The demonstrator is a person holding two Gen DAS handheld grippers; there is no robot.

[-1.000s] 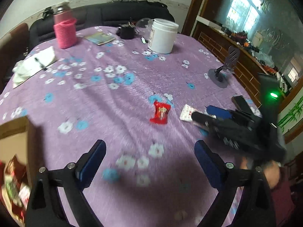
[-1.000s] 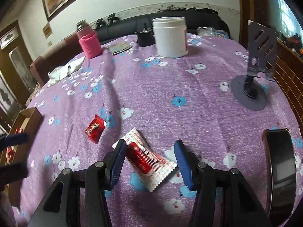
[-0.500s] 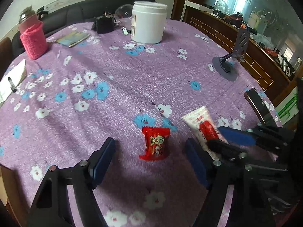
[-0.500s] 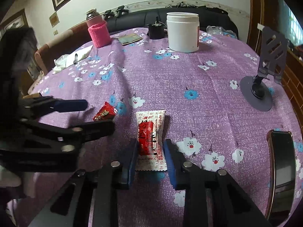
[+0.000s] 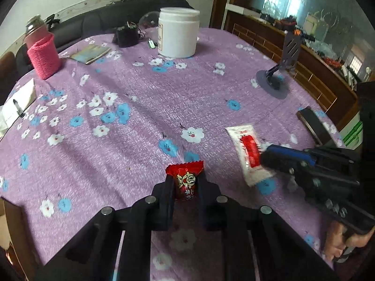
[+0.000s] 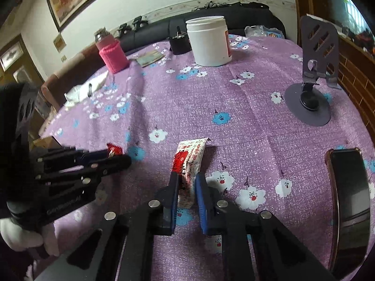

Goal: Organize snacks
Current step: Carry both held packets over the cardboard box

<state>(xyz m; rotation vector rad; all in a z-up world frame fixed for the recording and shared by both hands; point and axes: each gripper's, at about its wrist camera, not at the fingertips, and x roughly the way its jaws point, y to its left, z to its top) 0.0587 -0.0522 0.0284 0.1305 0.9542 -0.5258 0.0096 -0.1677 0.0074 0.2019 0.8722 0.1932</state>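
Observation:
A small red snack packet (image 5: 186,180) stands pinched between the pads of my left gripper (image 5: 185,183), just above the purple flowered tablecloth (image 5: 140,107). In the right wrist view the same packet (image 6: 114,150) shows at the tip of the left gripper (image 6: 117,158). My right gripper (image 6: 186,182) is shut on a white sachet with a red panel (image 6: 188,161), which buckles upward between the pads. The left wrist view shows that sachet (image 5: 248,151) lying to the right, with the right gripper (image 5: 267,155) clamped on its near edge.
A white tub (image 5: 178,35), a pink knitted bottle sleeve (image 5: 44,56), a small booklet (image 5: 91,53) and a black pouch (image 5: 126,36) stand at the far side. A grey phone stand (image 6: 314,75) and a dark phone (image 6: 349,194) are at the right. A cardboard box edge (image 5: 9,229) shows at the lower left.
Both grippers went from open to shut. The left one moved in over the red packet and clamped it. The right one closed on the white sachet, which now buckles up.

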